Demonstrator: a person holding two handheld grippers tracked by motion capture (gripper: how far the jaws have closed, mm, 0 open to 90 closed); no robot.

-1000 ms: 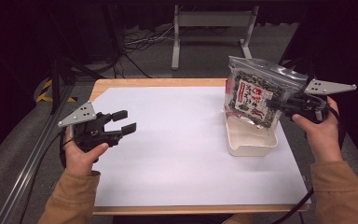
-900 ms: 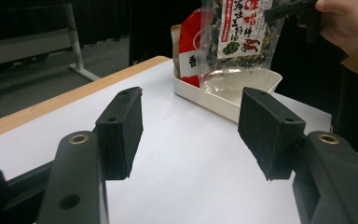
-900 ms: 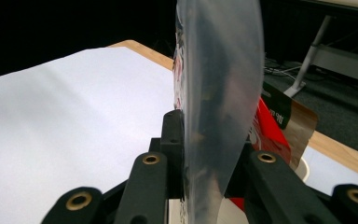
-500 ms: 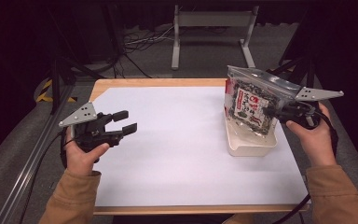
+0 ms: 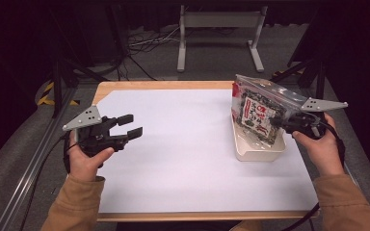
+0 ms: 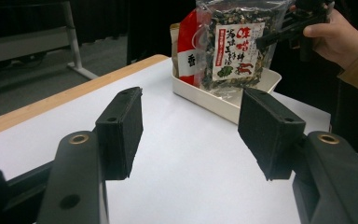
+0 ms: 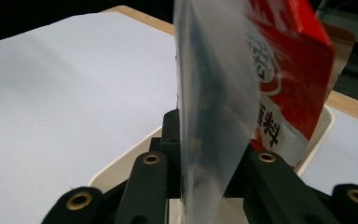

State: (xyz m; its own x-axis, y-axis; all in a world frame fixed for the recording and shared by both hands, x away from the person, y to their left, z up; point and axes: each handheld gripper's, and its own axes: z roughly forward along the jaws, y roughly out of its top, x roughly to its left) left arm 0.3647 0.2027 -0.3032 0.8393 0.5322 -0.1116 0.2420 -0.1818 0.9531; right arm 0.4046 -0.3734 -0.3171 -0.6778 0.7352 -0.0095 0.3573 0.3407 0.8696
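1. Your right hand-held gripper (image 5: pixel 280 123) pinches a clear snack bag (image 5: pixel 256 114) by its edge; in the right gripper view the plastic runs straight up between the two black jaws, which press on it from both sides.
2. The bag stands upright with its lower end inside a shallow white tray (image 5: pixel 250 153) at the right side of the counter (image 5: pixel 183 159), directly ahead of those jaws.
3. Your left hand-held gripper (image 5: pixel 130 126) hangs above the counter's left side, jaws spread with nothing between them, well apart from bag and tray.
4. The right gripper view shows the bag (image 7: pixel 214 107) edge-on and a red packet (image 7: pixel 291 70) just behind it in the tray (image 7: pixel 121 163).
5. The left gripper view shows the bag's (image 6: pixel 235 46) front: a white printed label over dark mixed contents, and your right hand (image 6: pixel 340 39) holding the gripper at its side.
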